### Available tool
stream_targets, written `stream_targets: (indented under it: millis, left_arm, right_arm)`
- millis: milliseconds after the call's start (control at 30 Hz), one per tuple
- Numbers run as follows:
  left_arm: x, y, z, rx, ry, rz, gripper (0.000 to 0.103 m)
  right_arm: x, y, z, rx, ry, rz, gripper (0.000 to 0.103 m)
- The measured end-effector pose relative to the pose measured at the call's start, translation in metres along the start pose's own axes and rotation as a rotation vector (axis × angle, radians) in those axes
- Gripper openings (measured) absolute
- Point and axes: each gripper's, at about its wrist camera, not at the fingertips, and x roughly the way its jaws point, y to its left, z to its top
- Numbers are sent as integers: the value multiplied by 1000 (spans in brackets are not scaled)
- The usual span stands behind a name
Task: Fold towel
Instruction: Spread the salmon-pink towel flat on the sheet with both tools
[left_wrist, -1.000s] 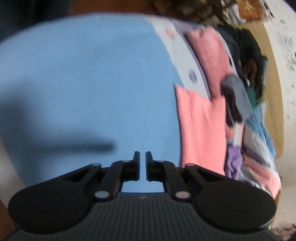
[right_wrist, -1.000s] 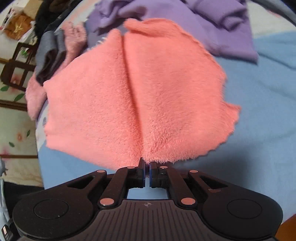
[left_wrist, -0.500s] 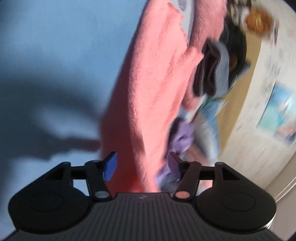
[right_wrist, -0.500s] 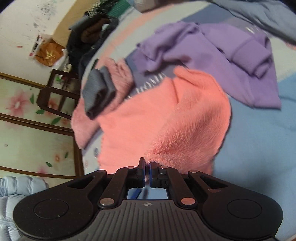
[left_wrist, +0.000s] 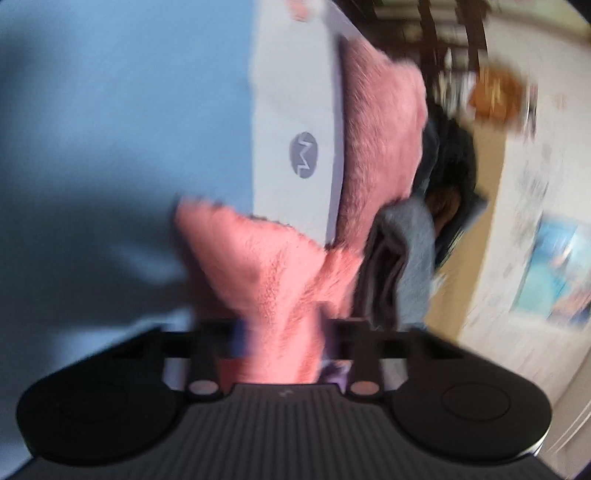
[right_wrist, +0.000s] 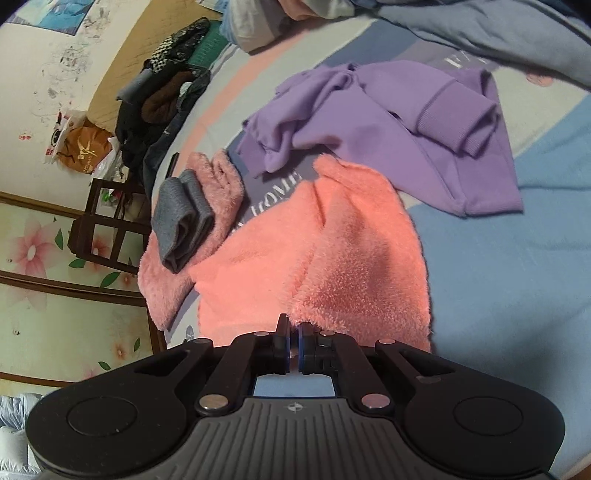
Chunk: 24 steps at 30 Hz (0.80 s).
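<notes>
Blue bedspread (right_wrist: 509, 266), clothes strewn far side. Coral towel (right_wrist: 332, 251) lay on bed, near edge pinched in closed right tongs (right_wrist: 294, 345); left tongs (left_wrist: 282, 341) spread apart, towel between them.

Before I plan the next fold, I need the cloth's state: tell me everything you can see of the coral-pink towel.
The coral-pink towel is a fluffy, fleece-like cloth with a fuzzy, frayed-looking edge. It lies bunched in soft ridges on the blue bedcover, its far end over a printed sheet, just below the purple sweatshirt. The right gripper is shut on its near edge. In the blurred left wrist view, a fold runs between the fingers of the left gripper, which are apart.
</notes>
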Motion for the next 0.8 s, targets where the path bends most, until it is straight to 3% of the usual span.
stream_targets:
  millis: [333,467,567,700,800]
  left_arm:
    - [-67,-66,17,286,-12,46,2]
    - [-79,-120,21,295,6,-27,2]
    - [-70,-183,21,322,-9,-60,2]
    - [-108,-244,8,404,-58,-138,2]
    - [-140,-270,0,466,-100,-166,2]
  right_arm:
    - [-6,26,24,-77,-34,11,4]
    - [-5,67,65,-154,-59,76,4]
    - [-14,116,95,-247,-104,125,4]
    - [-42,175,119,-380,-142,201,4]
    - [-58,196,119,-478,-108,225,4]
